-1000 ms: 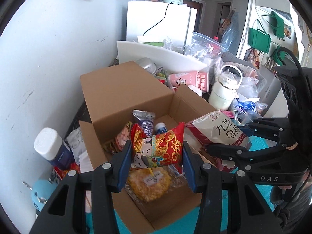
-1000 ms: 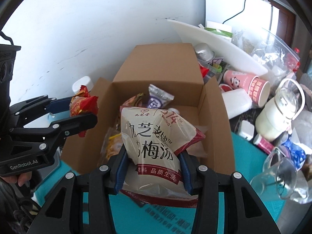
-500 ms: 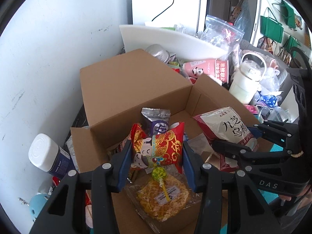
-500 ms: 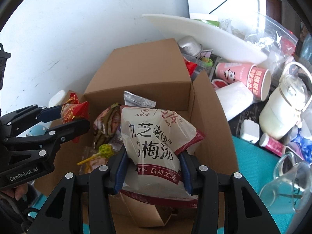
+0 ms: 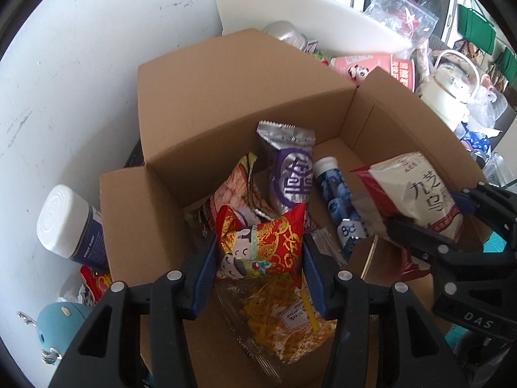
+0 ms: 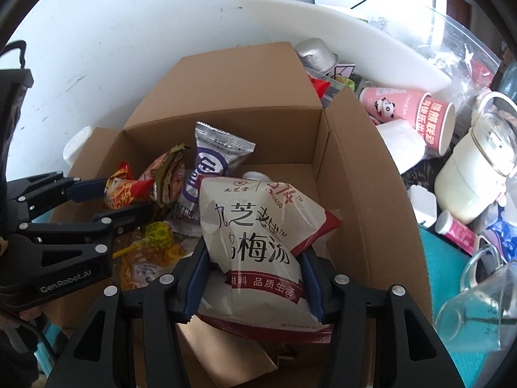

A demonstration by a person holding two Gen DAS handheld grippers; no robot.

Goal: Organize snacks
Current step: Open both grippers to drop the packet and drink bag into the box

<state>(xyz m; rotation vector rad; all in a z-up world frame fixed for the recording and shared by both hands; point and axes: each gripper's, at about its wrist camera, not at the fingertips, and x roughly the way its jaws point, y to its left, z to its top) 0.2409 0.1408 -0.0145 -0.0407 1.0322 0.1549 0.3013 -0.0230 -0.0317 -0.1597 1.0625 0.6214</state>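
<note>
An open cardboard box (image 5: 226,80) (image 6: 242,80) stands against the white wall and holds several snacks. My left gripper (image 5: 258,252) (image 6: 127,199) is shut on a red and gold snack packet (image 5: 261,245) low over the box's left side. My right gripper (image 6: 255,258) (image 5: 426,210) has a white bag with black lettering (image 6: 255,226) between its blue pads inside the box's right half. Its jaws are opening, and the pads still touch the bag. Below lie a silver and purple packet (image 5: 290,168), a blue tube (image 5: 336,194), a clear pack of yellow snack (image 5: 284,320) and a lollipop (image 6: 158,231).
A white-capped bottle (image 5: 64,223) lies left of the box by the wall. To the right crowd a pink paper cup (image 6: 407,106), a white kettle (image 6: 475,177) and a glass jug (image 6: 478,307). A white board (image 6: 339,32) leans behind the box.
Both grippers have come down into the box with their packets. The right pads stand slightly wider on the white bag.
</note>
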